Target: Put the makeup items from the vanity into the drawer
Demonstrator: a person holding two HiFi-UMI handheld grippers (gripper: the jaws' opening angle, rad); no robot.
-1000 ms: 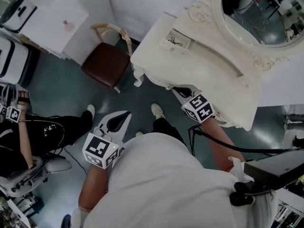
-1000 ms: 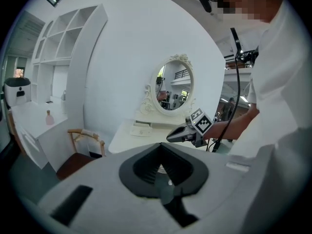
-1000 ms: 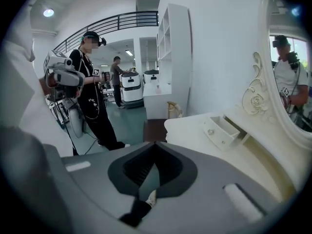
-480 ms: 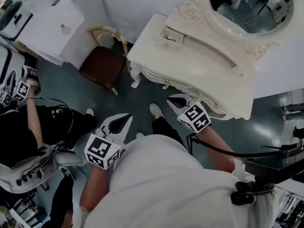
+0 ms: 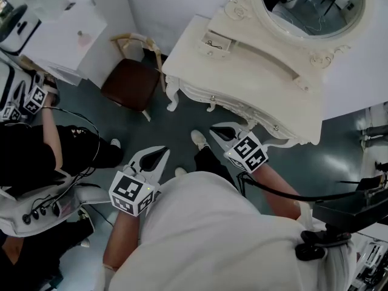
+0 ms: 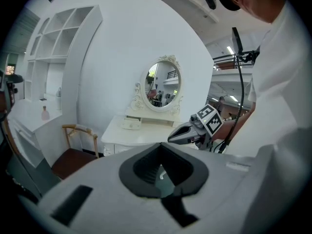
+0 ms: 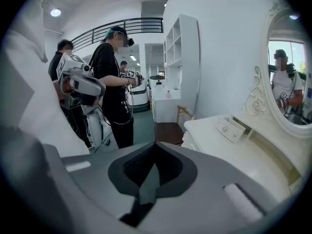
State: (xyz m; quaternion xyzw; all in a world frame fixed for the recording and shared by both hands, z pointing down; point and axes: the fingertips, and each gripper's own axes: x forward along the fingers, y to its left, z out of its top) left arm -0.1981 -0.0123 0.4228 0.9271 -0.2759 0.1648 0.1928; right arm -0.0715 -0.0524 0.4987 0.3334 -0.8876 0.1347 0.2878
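- Head view: we see the left gripper [image 5: 161, 153] and the right gripper [image 5: 214, 130] held over the dark floor [image 5: 182, 123], short of the cream carved wooden vanity [image 5: 254, 80]. A small cream drawer box [image 5: 216, 43] sits on the vanity's top, near the oval mirror [image 5: 309, 5].
- Left gripper view: we find the left gripper's jaws pressed together, nothing between them. The vanity stands ahead, with a brown-seated chair [image 6: 72, 160] to its left.
- Right gripper view: the right gripper's jaws likewise meet, empty. The vanity lies to the right, apart from them, and a person in black [image 7: 114, 82] stands at left.
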